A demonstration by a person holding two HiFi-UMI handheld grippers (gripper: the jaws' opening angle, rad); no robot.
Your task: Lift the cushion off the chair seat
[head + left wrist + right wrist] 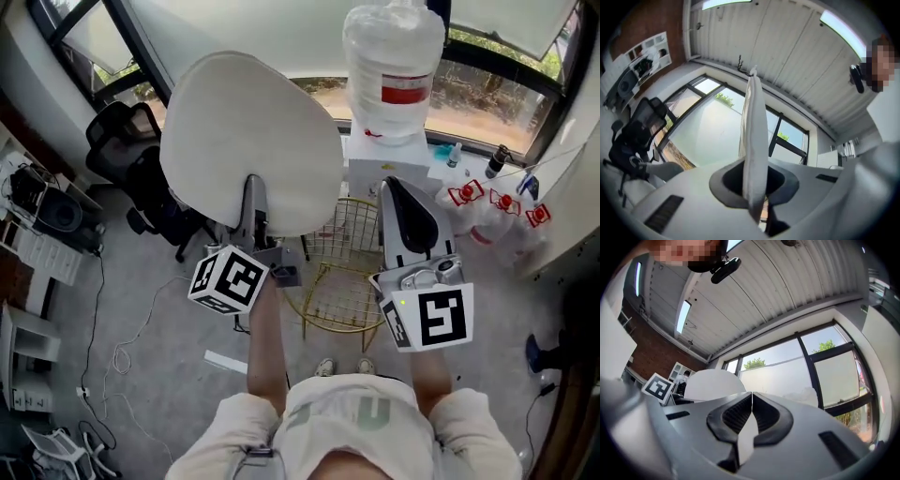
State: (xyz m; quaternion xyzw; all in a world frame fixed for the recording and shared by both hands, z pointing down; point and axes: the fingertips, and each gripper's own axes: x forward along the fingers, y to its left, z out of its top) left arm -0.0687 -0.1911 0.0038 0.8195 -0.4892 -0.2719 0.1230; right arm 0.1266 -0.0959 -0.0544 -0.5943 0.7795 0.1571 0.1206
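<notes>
A round white cushion (248,141) hangs in the air above a gold wire chair (342,291), whose seat is bare. My left gripper (255,214) is shut on the cushion's lower edge and holds it up. In the left gripper view the cushion (754,126) stands edge-on, pinched between the jaws of the left gripper (754,185). My right gripper (394,192) is raised beside it, to the right, shut with nothing in it. In the right gripper view the right gripper (751,399) has its jaws pressed together, and the cushion (715,383) shows off to the left, apart from them.
A water dispenser with a large bottle (394,66) stands right behind the chair. A black office chair (141,178) is at the left, shelves (37,234) beyond it. Several red-topped spray bottles (502,202) sit at the right. Cables (122,347) lie on the grey floor.
</notes>
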